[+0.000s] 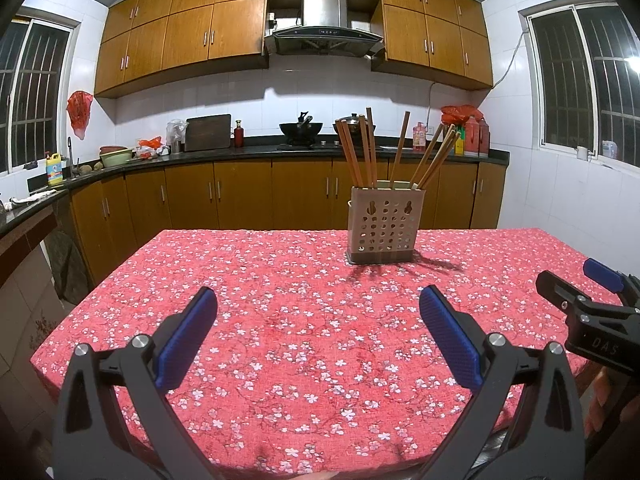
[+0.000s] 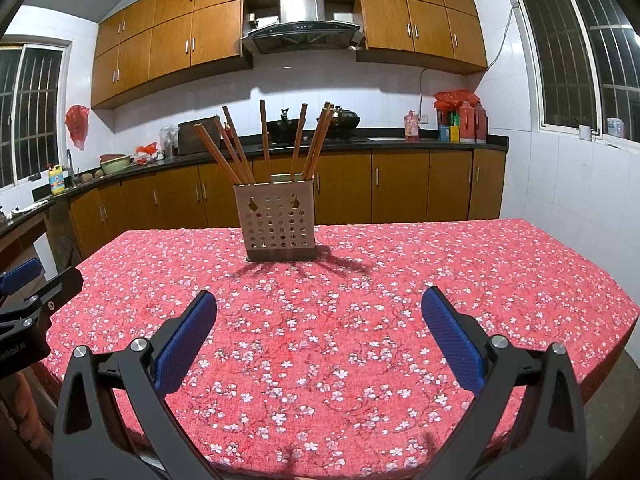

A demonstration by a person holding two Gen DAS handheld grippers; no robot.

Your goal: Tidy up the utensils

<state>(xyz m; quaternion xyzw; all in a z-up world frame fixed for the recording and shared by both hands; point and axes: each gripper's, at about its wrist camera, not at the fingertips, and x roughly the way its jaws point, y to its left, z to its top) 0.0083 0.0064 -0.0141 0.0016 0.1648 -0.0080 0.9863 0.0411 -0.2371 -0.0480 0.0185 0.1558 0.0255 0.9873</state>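
- The left gripper (image 1: 318,300) has its jaws wide and empty above the tabletop (image 1: 280,340); the right gripper (image 2: 319,304) is the same, with jaws wide and nothing between them.
- The holder (image 2: 279,222) stands upright near the far middle of the tabletop, well apart from both grippers, with the chopsticks (image 2: 264,142) inside, leaning outward like a fan.
- The chopsticks lean in different directions, so wide jaws coming from above could push neighbours and close on two at once.
- The holder looks light; a sideways pull on one stick could tip it or slide it on the cloth.
- The two grippers are near each other and could collide if both reach in together.
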